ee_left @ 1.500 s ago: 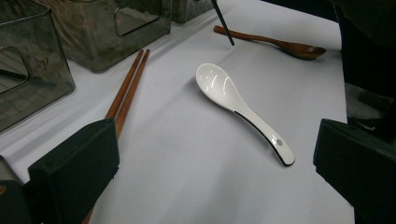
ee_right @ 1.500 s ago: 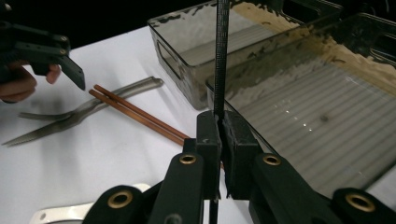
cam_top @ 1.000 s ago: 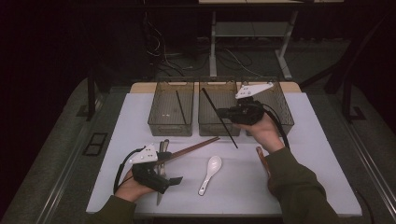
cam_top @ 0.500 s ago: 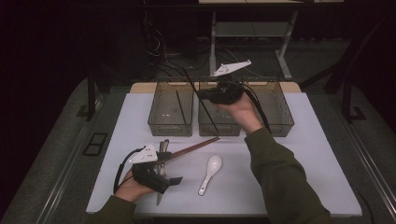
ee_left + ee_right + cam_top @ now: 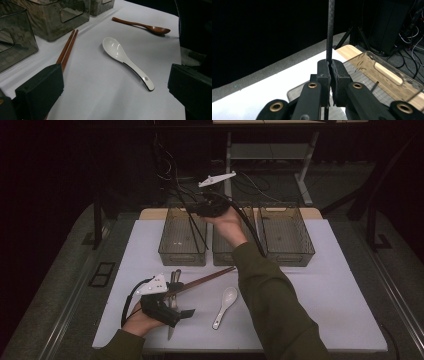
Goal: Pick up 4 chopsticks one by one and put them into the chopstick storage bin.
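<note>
While right gripper (image 5: 329, 75) clamps black chopstick (image 5: 330, 30), bins (image 5: 182, 240), brown chopsticks (image 5: 67, 47), white spoon (image 5: 125, 61) nearby

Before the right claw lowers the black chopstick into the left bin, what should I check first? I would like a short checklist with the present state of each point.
1. Grip: right claw is shut on the black chopstick: ok.
2. Position: in the high view the right claw is above the back of the left bin, chopstick tip over it: ok.
3. Bin contents: one dark stick already lies in the left bin; room remains: ok.
4. Chopstick tilt: it slants, not upright; whether it clears the rim: cannot tell.
5. Left claw is open, low on the table, far from the bins: ok.
6. White spoon and brown chopsticks lie clear of the bins: ok.
</note>
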